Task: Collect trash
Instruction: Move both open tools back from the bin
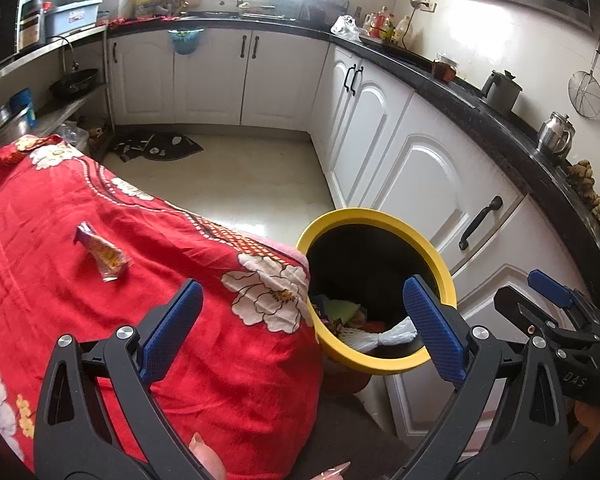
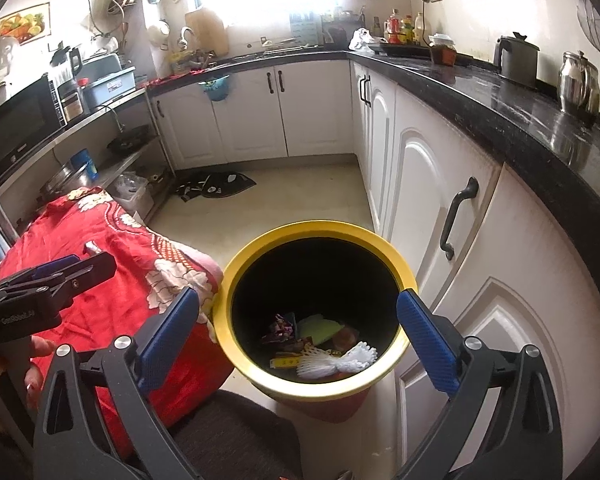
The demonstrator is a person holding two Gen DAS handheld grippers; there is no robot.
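**Trash: one wrapper left on the cloth, bin standing ready**

Trash is lying in two places at this moment. Most of it is sitting at the bottom of the yellow-rimmed bin [image 2: 318, 304], where a white foam net [image 2: 338, 362], a green scrap and some crumpled wrappers are piled together. One snack wrapper [image 1: 102, 254] is lying on the red floral cloth [image 1: 148, 312] that is covering the table, well apart from the bin, which is standing just beside the cloth's corner and near the white cabinets [image 2: 432, 208].

The right gripper [image 2: 298, 338] is hanging above the bin's mouth with its blue pads spread wide and nothing between them. The left gripper [image 1: 302, 330] is likewise standing wide and empty, pointing down across the cloth's corner and the bin's rim, with the wrapper off to its left. No earlier frame is given, so how the foam net got into the bin cannot be told here.

Judging from this, a drop into the bin looks finished and the fetching of the next piece is the step in hand. The next move seems to be calling for the left gripper to swing left over the cloth, come down on the wrapper and pinch it without gathering up the fabric beneath, since the wrapper is thin and lying flat.
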